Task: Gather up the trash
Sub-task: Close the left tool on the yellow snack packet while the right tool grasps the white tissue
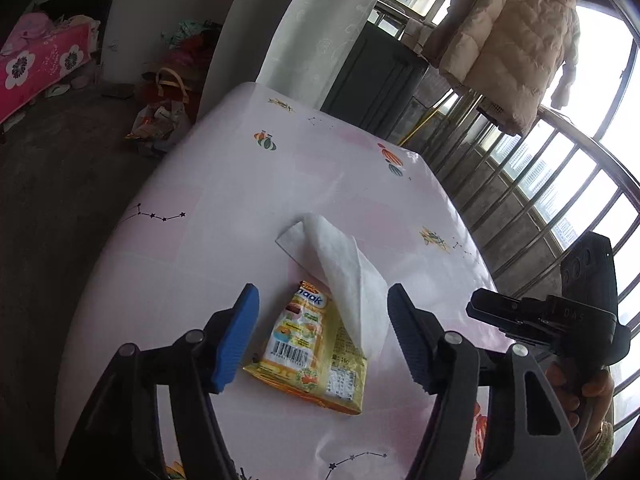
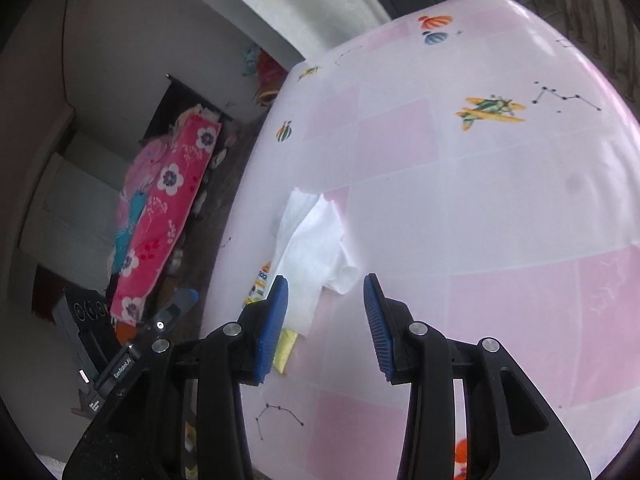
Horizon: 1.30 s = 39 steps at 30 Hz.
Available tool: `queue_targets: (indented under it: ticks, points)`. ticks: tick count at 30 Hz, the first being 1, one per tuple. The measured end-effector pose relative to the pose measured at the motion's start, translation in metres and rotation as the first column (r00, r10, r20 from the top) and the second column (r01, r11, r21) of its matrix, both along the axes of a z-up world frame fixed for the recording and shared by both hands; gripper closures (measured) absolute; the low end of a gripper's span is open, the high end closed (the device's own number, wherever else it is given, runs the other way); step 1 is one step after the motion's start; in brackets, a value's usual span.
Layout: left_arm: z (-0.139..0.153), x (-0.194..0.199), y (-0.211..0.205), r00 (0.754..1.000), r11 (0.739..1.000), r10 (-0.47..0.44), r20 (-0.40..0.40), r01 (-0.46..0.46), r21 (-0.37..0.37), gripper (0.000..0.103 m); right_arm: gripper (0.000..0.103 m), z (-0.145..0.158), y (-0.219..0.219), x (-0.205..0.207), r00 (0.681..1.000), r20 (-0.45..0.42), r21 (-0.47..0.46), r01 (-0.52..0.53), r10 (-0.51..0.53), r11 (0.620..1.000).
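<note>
Left gripper (image 1: pixel 322 330) part open over wrapper (image 1: pixel 310 354), seemingly untouched

I worked in a lived-in home, a room opening onto an enclosed balcony. The landmark was a table (image 1: pixel 224 200) under a pink checked cloth printed with planes and balloons. Beyond its far edge hung a white curtain (image 1: pixel 320 28), and further out a beige padded coat (image 1: pixel 516 40) hung before barred windows (image 1: pixel 560 184). Off the table's left side I noted a bare concrete floor (image 1: pixel 60 168), filled bags (image 1: pixel 164 116) against the wall, and a bed with a pink flowered cover (image 1: pixel 40 64).
</note>
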State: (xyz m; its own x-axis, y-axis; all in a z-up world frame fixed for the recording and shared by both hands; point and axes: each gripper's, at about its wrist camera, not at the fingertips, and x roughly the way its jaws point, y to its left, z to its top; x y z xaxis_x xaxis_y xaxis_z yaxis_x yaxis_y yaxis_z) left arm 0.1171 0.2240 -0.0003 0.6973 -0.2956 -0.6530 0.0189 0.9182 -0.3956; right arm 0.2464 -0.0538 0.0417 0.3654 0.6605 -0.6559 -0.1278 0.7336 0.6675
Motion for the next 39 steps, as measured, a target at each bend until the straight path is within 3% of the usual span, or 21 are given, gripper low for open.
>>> queue_targets:
  ticks: [9, 13, 16, 18, 20, 22, 28, 34, 39]
  points:
    - [-0.044, 0.010, 0.007, 0.993, 1.000, -0.022, -0.112, 0.023, 0.006, 0.072, 0.059, -0.013, 0.078, 0.032, 0.994, -0.057, -0.070, -0.101, 0.097, 0.992]
    - [-0.053, 0.011, 0.007, 0.990, 1.000, -0.025, -0.141, 0.025, 0.003, 0.076, 0.059, -0.020, 0.095, 0.030, 0.986, -0.089, -0.116, -0.150, 0.141, 0.982]
    - [-0.055, 0.008, 0.009, 0.989, 1.000, -0.018, -0.146, 0.018, -0.007, 0.079, 0.079, -0.018, 0.100, 0.023, 0.984, -0.087, -0.152, -0.169, 0.157, 0.974]
    - [-0.056, 0.007, 0.009, 0.989, 1.000, -0.010, -0.149, 0.008, -0.016, 0.079, 0.084, -0.014, 0.099, 0.019, 0.985, -0.075, -0.178, -0.169, 0.158, 0.969]
    - [-0.055, 0.004, 0.008, 0.988, 1.000, -0.008, -0.153, 0.005, -0.018, 0.079, 0.095, -0.013, 0.097, 0.018, 0.983, -0.077, -0.184, -0.176, 0.165, 0.967]
    - [-0.054, 0.003, 0.007, 0.987, 1.000, -0.012, -0.161, 0.008, -0.030, 0.079, 0.099, -0.013, 0.094, 0.015, 0.982, -0.087, -0.182, -0.178, 0.165, 0.967]
    - [-0.055, -0.013, -0.006, 0.986, 0.999, -0.043, -0.160, 0.042, -0.012, 0.079, 0.101, -0.012, 0.067, -0.005, 0.986, -0.100, -0.181, -0.152, 0.136, 0.972]
    - [-0.055, -0.021, -0.021, 0.988, 0.997, -0.058, -0.140, 0.064, 0.042, 0.079, 0.102, -0.014, 0.018, -0.023, 0.992, -0.124, -0.190, -0.034, 0.010, 0.981]
    - [-0.056, -0.014, -0.021, 0.987, 0.999, -0.040, -0.157, 0.043, 0.019, 0.079, 0.102, -0.018, -0.005, -0.051, 0.987, -0.157, -0.192, -0.006, -0.024, 0.981]
